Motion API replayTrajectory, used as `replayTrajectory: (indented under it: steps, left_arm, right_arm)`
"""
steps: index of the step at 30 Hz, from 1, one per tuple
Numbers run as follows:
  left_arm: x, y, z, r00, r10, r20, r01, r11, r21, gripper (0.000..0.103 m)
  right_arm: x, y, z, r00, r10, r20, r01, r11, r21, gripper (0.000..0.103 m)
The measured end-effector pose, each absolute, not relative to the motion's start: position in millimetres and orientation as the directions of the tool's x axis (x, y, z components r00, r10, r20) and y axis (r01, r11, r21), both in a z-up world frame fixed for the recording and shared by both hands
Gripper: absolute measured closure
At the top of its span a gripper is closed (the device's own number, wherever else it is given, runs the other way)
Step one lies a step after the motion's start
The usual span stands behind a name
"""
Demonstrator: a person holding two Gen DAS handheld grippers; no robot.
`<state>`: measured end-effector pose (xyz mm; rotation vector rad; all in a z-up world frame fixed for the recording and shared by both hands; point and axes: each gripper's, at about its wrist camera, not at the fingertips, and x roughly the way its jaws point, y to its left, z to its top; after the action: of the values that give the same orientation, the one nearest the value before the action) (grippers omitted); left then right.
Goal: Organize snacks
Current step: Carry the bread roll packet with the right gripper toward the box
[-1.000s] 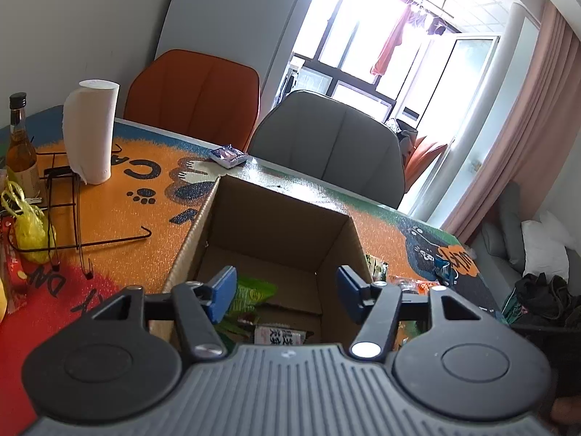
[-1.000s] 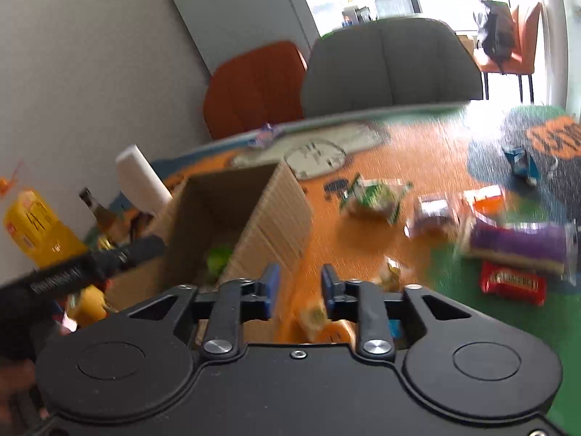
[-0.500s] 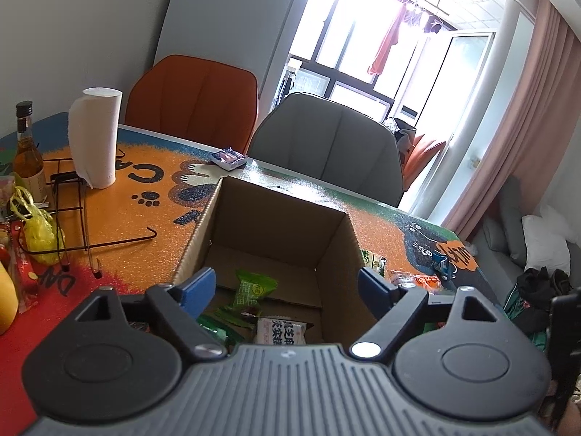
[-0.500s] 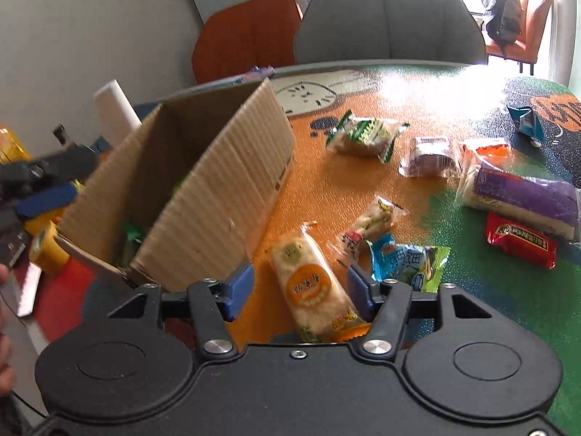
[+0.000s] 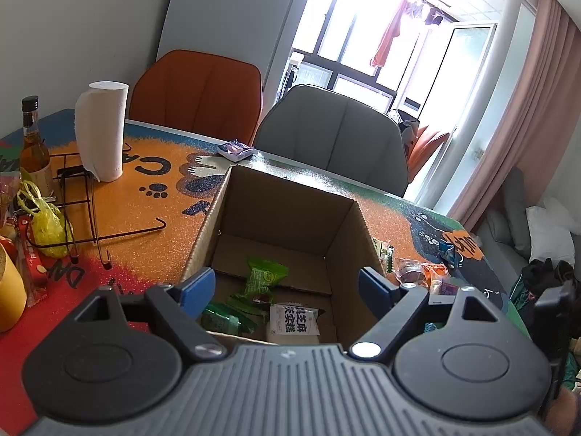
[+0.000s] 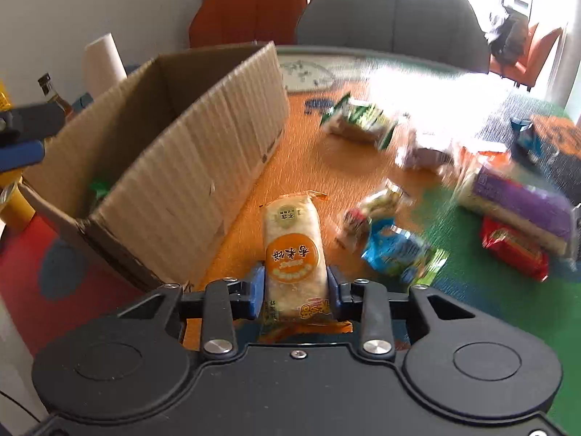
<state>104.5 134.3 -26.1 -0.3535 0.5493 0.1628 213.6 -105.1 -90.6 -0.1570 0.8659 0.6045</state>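
Right gripper (image 6: 295,287): its jaws had just been closing and now pinched the near end of a rice cracker pack (image 6: 293,250), blue pads pressed against both long sides.
Rice cracker pack: pale, with an orange round label; it stuck out straight ahead of the right gripper, its far end over the orange part of the bench (image 6: 312,167); whether it touched the bench could not be told.
Cardboard box (image 6: 203,152): open-topped, just to the left of the right gripper, its corrugated side wall running away from it.
Loose snacks: a blue packet (image 6: 395,250) lay just right of the pinched pack; a red packet (image 6: 515,254) and a purple pack (image 6: 523,203) lay farther right; a green-and-white packet (image 6: 357,120) lay ahead, blurred.
Left gripper (image 5: 287,287): jaws spread wide with nothing between the pads, hanging over the near edge of the box.
Box contents: below and ahead of the left gripper lay a green sachet (image 5: 267,276), other green wrappers (image 5: 225,318) and a white packet (image 5: 294,323).
Left of the left gripper: a paper towel roll (image 5: 101,130), a bottle (image 5: 34,145) and a yellow bag (image 5: 45,225) on the bench.
Beyond the box: an orange chair (image 5: 196,91) and a grey chair (image 5: 334,134).
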Motion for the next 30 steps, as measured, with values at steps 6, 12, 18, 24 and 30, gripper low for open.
replayTrajectory:
  steps: [6, 12, 18, 24, 30]
  left_arm:
    - [106, 133, -27, 0.839, 0.058, -0.541, -0.24, 0.932, -0.272, 0.018]
    - [108, 132, -24, 0.835, 0.075, -0.545, -0.242, 0.939, -0.242, 0.018]
    - [110, 135, -20, 0.827, 0.104, -0.552, -0.259, 0.942, -0.211, 0.018]
    - [114, 139, -22, 0.81, 0.115, -0.576, -0.272, 0.943, -0.194, 0.018]
    - [117, 139, -21, 0.796, 0.125, -0.593, -0.279, 0.944, -0.176, 0.018]
  right_arm:
    - [214, -107, -68, 0.535, 0.447, -0.717, -0.549, 0.829, 0.107, 0.07]
    - [214, -101, -43, 0.58, 0.451, -0.679, -0.55, 0.831, 0.082, 0.07]
    - [213, -95, -26, 0.606, 0.467, -0.644, -0.561, 0.825, 0.071, 0.07]
    - [211, -89, -12, 0.626, 0.495, -0.603, -0.567, 0.819, 0.083, 0.07]
    - [208, -77, -1, 0.614, 0.548, -0.567, -0.608, 0.787, 0.102, 0.07]
